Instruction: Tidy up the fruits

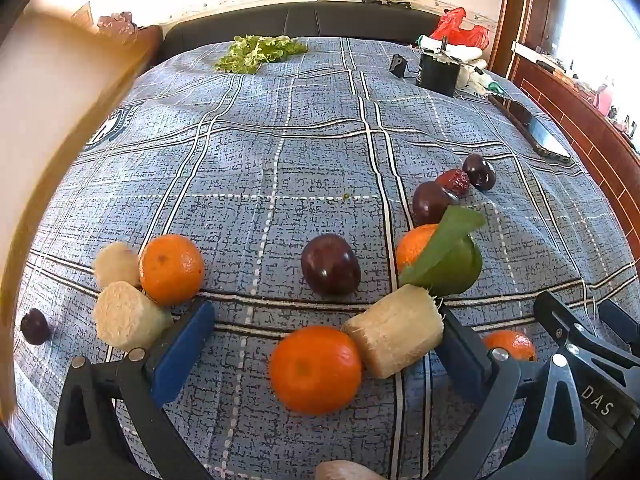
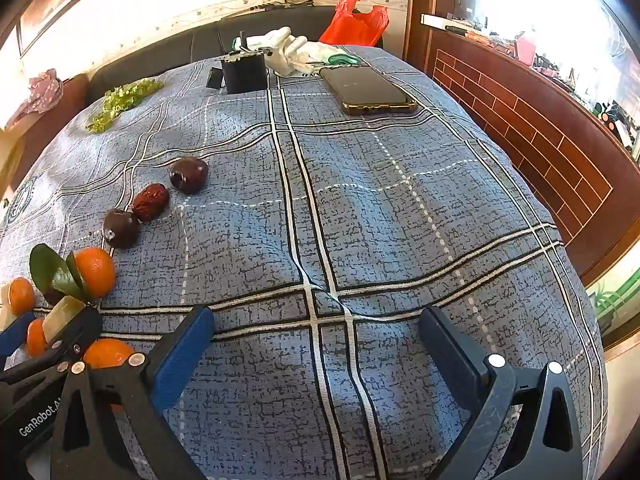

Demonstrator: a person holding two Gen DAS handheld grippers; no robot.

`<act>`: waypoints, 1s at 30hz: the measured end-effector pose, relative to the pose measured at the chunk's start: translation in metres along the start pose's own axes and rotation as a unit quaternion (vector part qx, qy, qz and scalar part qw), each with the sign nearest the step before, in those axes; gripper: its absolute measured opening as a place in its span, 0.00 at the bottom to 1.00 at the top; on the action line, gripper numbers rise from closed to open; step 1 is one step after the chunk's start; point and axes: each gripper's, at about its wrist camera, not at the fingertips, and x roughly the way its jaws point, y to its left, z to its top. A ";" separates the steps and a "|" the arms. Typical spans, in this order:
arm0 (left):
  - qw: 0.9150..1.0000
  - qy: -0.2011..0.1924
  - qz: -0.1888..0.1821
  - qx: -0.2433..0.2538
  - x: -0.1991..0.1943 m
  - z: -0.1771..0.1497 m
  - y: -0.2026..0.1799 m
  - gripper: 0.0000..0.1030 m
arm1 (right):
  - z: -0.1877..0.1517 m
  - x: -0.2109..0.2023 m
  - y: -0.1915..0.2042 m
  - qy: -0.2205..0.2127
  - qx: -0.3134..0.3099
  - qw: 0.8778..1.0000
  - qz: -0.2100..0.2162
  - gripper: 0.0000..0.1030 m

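Fruit lies scattered on a blue plaid cloth [image 1: 280, 140]. My left gripper [image 1: 326, 320] is open and low over it. Between its blue fingers lie a tangerine [image 1: 316, 370] and a pale sugarcane piece [image 1: 396, 334]. Beyond them sit a dark plum [image 1: 331, 265], a green fruit with a leaf [image 1: 456, 264] and a tangerine [image 1: 414, 246] behind it. At the left are a tangerine [image 1: 172, 269] and two cane pieces [image 1: 128, 316]. My right gripper [image 2: 316, 320] is open and empty over bare cloth. Two plums [image 2: 189, 175] and a red date [image 2: 150, 201] lie to its left.
A phone [image 2: 368, 90], a black box [image 2: 244, 70], white gloves [image 2: 292, 54] and a red bag [image 2: 356, 20] lie at the far right. Lettuce [image 1: 260, 52] lies at the far edge. A small plum [image 1: 35, 326] sits far left. A brick-pattern wall [image 2: 520, 132] borders the right.
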 end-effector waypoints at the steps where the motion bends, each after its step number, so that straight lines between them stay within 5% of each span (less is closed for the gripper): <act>1: 1.000 0.003 0.000 0.000 0.000 0.000 0.000 1.00 | 0.000 0.000 0.000 0.000 0.000 1.000 0.000 1.00; 30: 1.000 0.004 -0.001 -0.001 0.001 0.001 -0.001 1.00 | 0.000 0.000 0.000 0.000 0.000 1.000 0.000 1.00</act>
